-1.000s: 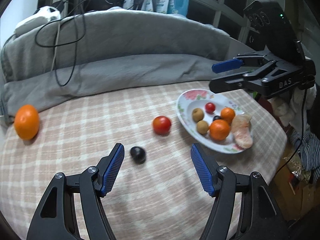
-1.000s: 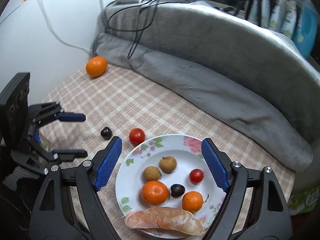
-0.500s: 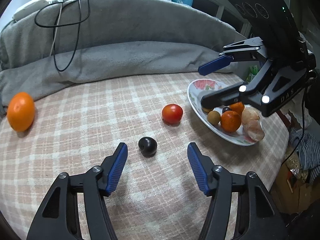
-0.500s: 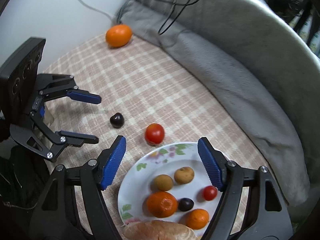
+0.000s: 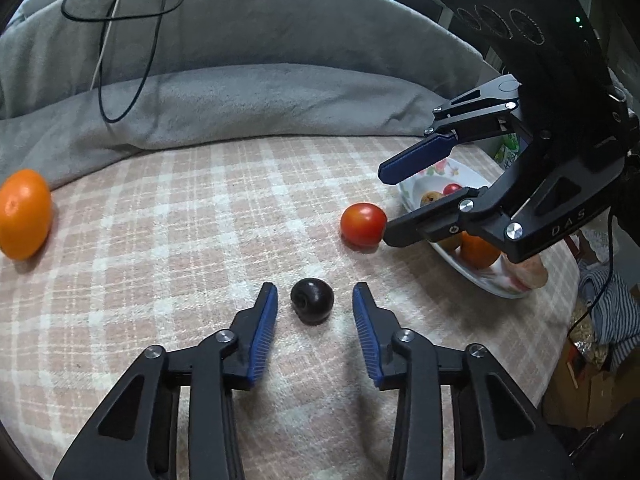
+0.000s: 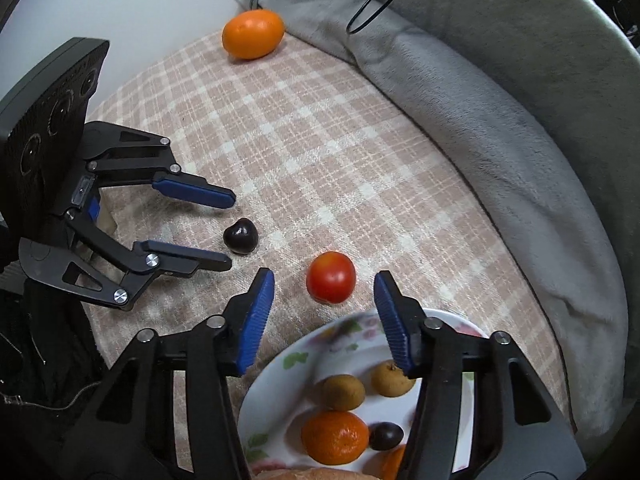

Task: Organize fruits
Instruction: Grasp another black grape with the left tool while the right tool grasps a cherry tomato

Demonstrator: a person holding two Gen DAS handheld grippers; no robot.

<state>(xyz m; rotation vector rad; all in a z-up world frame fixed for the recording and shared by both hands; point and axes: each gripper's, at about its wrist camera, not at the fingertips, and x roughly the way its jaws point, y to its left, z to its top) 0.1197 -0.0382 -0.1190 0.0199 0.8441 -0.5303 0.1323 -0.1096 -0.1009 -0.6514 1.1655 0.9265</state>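
A dark cherry lies on the checked cloth between the open fingers of my left gripper, apart from both pads; it also shows in the right wrist view. A red tomato lies just ahead of my open right gripper, near the plate's rim; it also shows in the left wrist view. A flowered white plate holds two mandarins, two brown longans, a dark cherry and a peeled fruit. A large orange sits far off by the grey blanket.
A rolled grey blanket with black cables borders the far side of the checked cloth. The table edge drops off at the right, with bags and cloth on the floor. A white wall stands behind the orange.
My left gripper has moved forward so its fingers flank the dark cherry and has narrowed. My right gripper has moved from over the plate toward the tomato.
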